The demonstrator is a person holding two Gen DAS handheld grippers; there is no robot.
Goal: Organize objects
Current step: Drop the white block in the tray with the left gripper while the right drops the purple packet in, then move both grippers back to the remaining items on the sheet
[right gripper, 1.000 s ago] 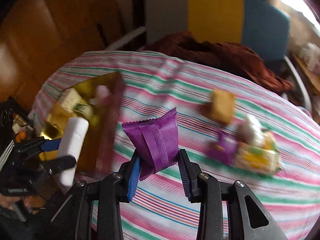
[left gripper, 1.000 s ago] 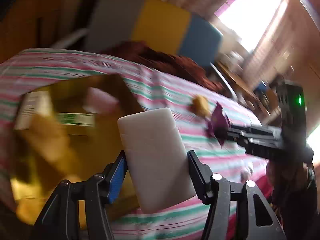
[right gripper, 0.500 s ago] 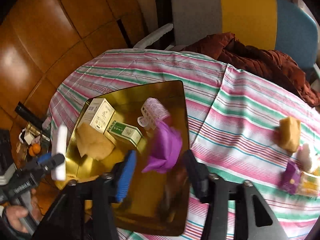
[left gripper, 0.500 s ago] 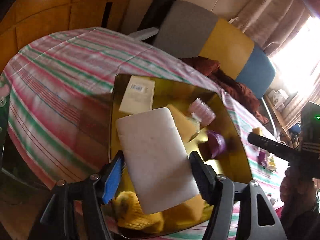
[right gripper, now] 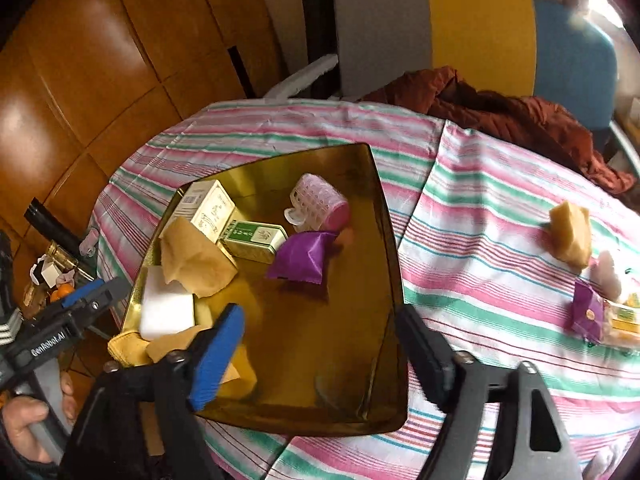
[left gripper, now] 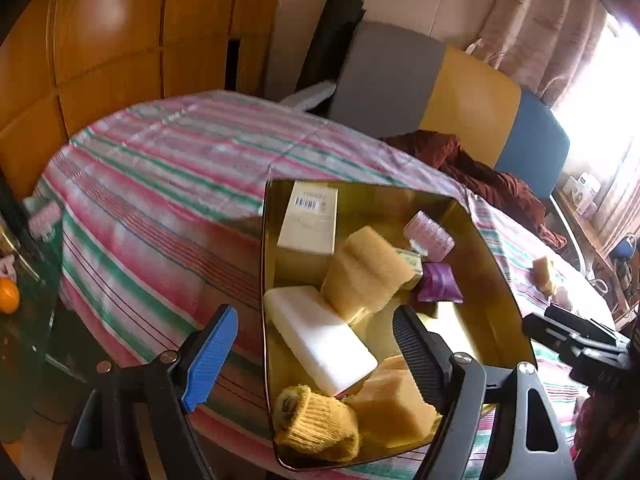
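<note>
A gold tray (left gripper: 496, 280) (right gripper: 352, 360) sits on the striped tablecloth. In it lie a white block (left gripper: 320, 338) (right gripper: 166, 306), a purple packet (left gripper: 438, 288) (right gripper: 302, 256), yellow sponges (left gripper: 366, 276), a pink hair roller (right gripper: 320, 204), a cream box (left gripper: 310, 218), a green box (right gripper: 254, 240) and a yellow knit roll (left gripper: 316, 428). My left gripper (left gripper: 312, 356) is open and empty above the tray's near side. My right gripper (right gripper: 320, 356) is open and empty over the tray.
On the cloth to the right lie a yellow sponge (right gripper: 572, 234), a purple packet (right gripper: 586, 314) and other small packets. A chair with a brown jacket (right gripper: 520, 116) stands behind the table. Wooden panels are on the left. The table edge (left gripper: 60, 240) drops off at left.
Both grippers opened. The white block left my left gripper and now lies in the tray. The purple packet left my right gripper and lies in the tray.
</note>
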